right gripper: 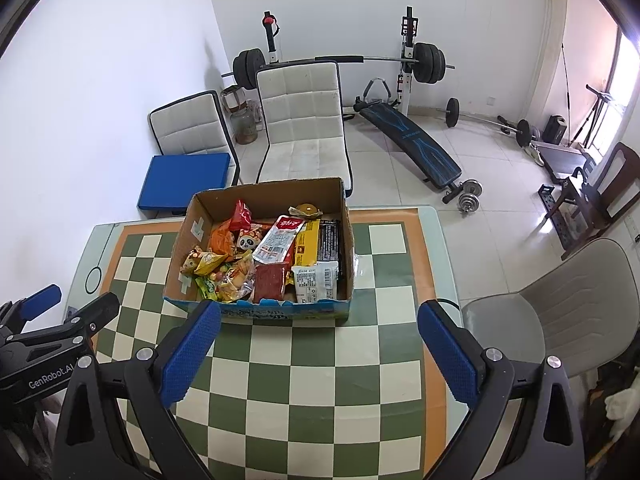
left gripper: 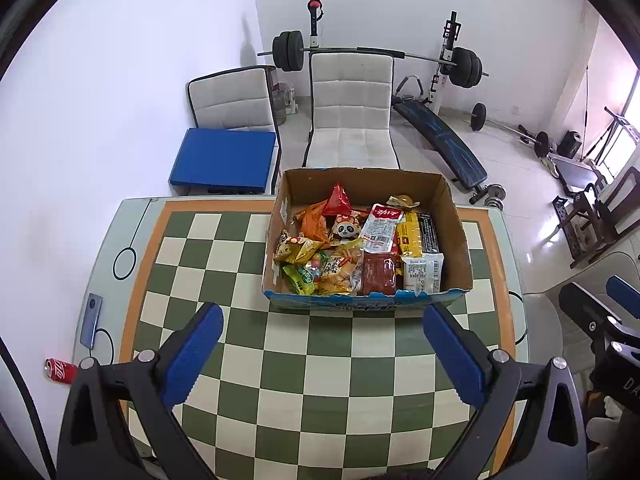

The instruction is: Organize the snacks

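**Snacks boxed, both tools idle**

One cardboard box (left gripper: 366,240) packed with snack packets (left gripper: 352,252), set at the far middle of the checkered tabletop (left gripper: 304,360). Hovering short of its near edge: left tool (left gripper: 323,354) and right tool (right gripper: 318,354), both level, aimed forward, spread wide, gripping nothing (blue pads bare). Two white chairs (left gripper: 350,112) behind.

Checkered table (left gripper: 280,360) with snack box (left gripper: 360,302), phone (left gripper: 91,320).

An open cardboard box (left gripper: 367,240) sits upright at the far edge of the checkered tabletop (left gripper: 320,360), packed with snacks (left gripper: 344,256): flat packets on its right side, crumpled colourful bags left.
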A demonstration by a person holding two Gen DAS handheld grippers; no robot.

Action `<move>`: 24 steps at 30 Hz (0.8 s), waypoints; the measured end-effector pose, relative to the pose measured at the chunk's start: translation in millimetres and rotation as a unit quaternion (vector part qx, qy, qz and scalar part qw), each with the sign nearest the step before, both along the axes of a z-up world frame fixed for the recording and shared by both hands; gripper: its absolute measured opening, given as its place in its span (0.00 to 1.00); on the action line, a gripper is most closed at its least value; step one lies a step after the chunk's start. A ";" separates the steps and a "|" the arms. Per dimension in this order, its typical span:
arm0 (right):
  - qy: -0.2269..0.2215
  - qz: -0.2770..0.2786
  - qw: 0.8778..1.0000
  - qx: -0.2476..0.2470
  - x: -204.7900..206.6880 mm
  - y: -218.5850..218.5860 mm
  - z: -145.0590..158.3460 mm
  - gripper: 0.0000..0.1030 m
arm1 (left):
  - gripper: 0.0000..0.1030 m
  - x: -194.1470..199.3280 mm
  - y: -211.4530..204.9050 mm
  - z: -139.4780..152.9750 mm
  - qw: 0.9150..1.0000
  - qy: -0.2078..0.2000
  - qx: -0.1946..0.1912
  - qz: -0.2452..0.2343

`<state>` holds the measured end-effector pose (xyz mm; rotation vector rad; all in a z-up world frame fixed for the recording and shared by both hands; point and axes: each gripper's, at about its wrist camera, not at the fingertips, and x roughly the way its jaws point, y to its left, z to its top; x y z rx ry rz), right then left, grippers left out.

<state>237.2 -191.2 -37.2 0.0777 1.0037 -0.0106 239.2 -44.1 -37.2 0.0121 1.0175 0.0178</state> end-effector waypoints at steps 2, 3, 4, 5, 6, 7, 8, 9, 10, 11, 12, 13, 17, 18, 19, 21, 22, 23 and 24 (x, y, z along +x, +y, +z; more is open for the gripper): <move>0.000 -0.002 1.000 0.000 -1.5 -0.9 1.2 0.98 | 1.00 -0.8 -1.0 0.5 1.000 0.000 -0.001 -0.001; -0.001 -0.002 1.000 0.000 -1.4 -0.8 1.0 0.98 | 1.00 -0.7 -1.1 0.7 1.000 -0.001 -0.001 -0.002; 0.000 -0.002 1.000 -0.001 -1.3 -0.9 1.2 0.98 | 1.00 -0.7 -1.1 0.8 1.000 0.000 -0.001 -0.002; 0.000 -0.002 1.000 -0.001 -1.5 -0.9 1.6 0.98 | 1.00 -0.7 -1.0 0.7 1.000 0.000 -0.002 -0.002; 0.000 -0.003 1.000 0.000 -1.5 -1.2 1.8 0.98 | 1.00 -0.9 -1.3 1.4 1.000 0.001 -0.002 -0.002; -0.001 -0.002 1.000 0.000 -1.4 -1.0 2.0 0.98 | 1.00 -1.1 -1.6 1.9 1.000 0.000 -0.002 -0.003; -0.001 -0.003 1.000 -0.002 -1.9 -0.9 2.6 0.98 | 1.00 -1.3 -2.0 2.4 1.000 0.000 -0.003 -0.004; -0.002 -0.004 1.000 -0.002 -2.6 -1.1 3.2 0.98 | 1.00 -1.7 -1.6 3.0 1.000 0.000 -0.004 -0.004; -0.002 -0.005 1.000 -0.001 -3.2 -1.4 3.7 0.98 | 1.00 -2.1 -1.8 3.9 1.000 -0.001 -0.004 -0.005; -0.002 -0.005 1.000 -0.001 -3.5 -1.7 3.9 0.98 | 1.00 -1.6 -2.7 3.9 1.000 0.000 -0.003 -0.006; -0.002 -0.005 1.000 -0.002 -3.4 -1.7 4.0 0.98 | 1.00 -1.8 -2.8 4.4 1.000 -0.001 -0.004 -0.007; -0.003 -0.004 1.000 -0.002 -3.2 -1.0 4.1 0.98 | 1.00 -2.1 -2.4 4.7 1.000 -0.001 -0.007 -0.006; -0.003 -0.004 1.000 -0.002 -3.3 -1.8 3.9 0.98 | 1.00 -2.5 -5.3 6.2 1.000 -0.001 -0.007 -0.011; -0.002 -0.005 1.000 -0.002 -3.4 -1.9 3.9 0.98 | 1.00 -2.7 -6.1 6.4 1.000 -0.001 -0.007 -0.013; -0.003 -0.005 1.000 -0.002 -3.0 -1.6 3.8 0.98 | 1.00 -2.7 -6.5 6.7 1.000 -0.001 -0.007 -0.013; -0.003 -0.005 1.000 -0.001 -4.5 -1.9 5.1 0.98 | 1.00 -2.7 -7.3 7.0 1.000 -0.001 -0.008 -0.015; -0.003 -0.004 1.000 -0.002 -4.4 -2.0 4.9 0.98 | 1.00 -2.8 -7.3 7.2 1.000 -0.001 -0.007 -0.015; -0.003 -0.005 1.000 -0.002 -4.9 -1.7 6.0 0.98 | 1.00 -2.9 -7.4 7.1 1.000 -0.002 -0.008 -0.015; -0.003 -0.005 1.000 -0.002 -4.9 -1.7 6.2 0.98 | 1.00 -2.9 -7.9 7.2 1.000 -0.001 -0.009 -0.016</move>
